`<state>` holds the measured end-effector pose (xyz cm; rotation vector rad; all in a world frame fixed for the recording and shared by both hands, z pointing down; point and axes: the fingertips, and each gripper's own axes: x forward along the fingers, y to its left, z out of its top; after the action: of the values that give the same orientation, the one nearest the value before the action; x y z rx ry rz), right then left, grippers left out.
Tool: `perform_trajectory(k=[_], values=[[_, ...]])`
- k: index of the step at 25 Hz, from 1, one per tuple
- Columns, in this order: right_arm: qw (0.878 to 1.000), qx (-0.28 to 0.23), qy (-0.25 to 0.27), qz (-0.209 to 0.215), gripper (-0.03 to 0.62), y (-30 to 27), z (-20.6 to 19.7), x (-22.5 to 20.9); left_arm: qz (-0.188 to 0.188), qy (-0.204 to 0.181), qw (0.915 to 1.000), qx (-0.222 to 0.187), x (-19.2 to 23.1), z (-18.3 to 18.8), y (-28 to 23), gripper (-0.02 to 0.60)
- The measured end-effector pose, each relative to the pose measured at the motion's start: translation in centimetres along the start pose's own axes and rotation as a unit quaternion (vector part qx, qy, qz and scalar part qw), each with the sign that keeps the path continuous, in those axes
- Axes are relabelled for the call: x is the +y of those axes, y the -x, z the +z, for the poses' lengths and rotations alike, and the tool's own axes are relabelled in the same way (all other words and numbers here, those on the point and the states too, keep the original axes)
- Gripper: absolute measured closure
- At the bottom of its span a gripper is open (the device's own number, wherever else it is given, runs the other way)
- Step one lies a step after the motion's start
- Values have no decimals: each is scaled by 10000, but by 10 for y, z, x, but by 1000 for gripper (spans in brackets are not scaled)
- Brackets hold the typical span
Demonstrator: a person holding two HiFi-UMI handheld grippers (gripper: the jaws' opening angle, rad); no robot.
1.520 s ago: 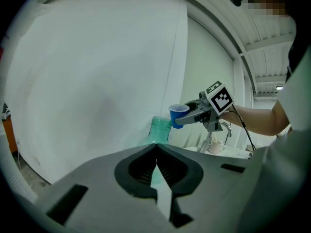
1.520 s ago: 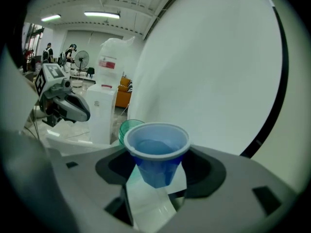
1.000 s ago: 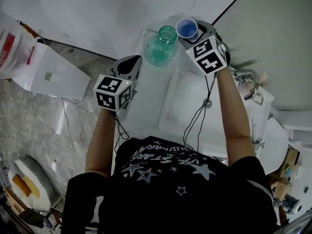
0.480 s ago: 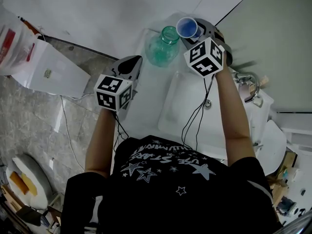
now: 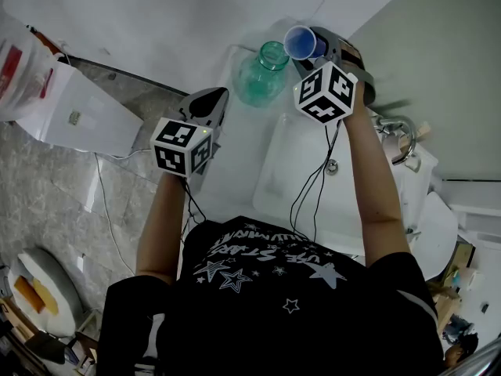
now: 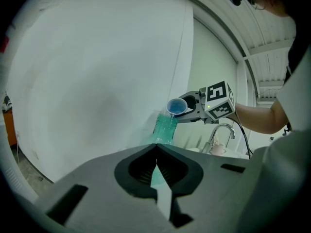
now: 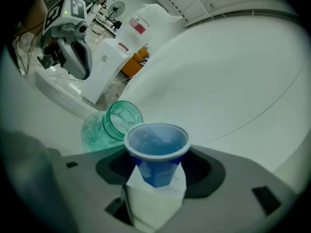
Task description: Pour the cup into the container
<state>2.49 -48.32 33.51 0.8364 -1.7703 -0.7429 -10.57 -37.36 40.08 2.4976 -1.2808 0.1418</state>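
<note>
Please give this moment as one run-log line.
right gripper: shut on blue cup | cup: tilted toward green jar mouth | left gripper: shut, empty

Wall (image 5: 156,22) rises directly behind the jar (image 5: 262,75); I see no passage on that side. My right gripper (image 5: 311,44), clamped on the cup (image 5: 300,42), sits at the jar's mouth, so approach from above and from the right is taken. The bare ledge (image 5: 239,139) is open between the jar and my left gripper (image 5: 210,99), which has its jaws together and is well apart from the jar. The basin (image 5: 286,171) under my right forearm is free, crossed only by hanging cables (image 5: 311,185). The faucet (image 5: 398,131) stands near that forearm's right. A white box (image 5: 78,116) bounds the far left.
</note>
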Motion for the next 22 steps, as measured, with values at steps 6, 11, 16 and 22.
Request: perform_trajectory(k=[6, 11, 16, 22], values=[[9998, 56, 156, -115, 307, 0, -4, -3, -24, 7, 10000, 13, -3, -1, -1, 572], [9995, 71, 238, -180, 307, -2, -4, -4, -19, 16, 10000, 23, -1, -1, -2, 572], [9991, 31, 328, -263, 307, -2, 0, -7, -25, 16, 10000, 19, 0, -2, -4, 572], [9993, 6, 243, -268, 307, 0, 0, -9, -65, 15, 10000, 24, -1, -2, -6, 572]])
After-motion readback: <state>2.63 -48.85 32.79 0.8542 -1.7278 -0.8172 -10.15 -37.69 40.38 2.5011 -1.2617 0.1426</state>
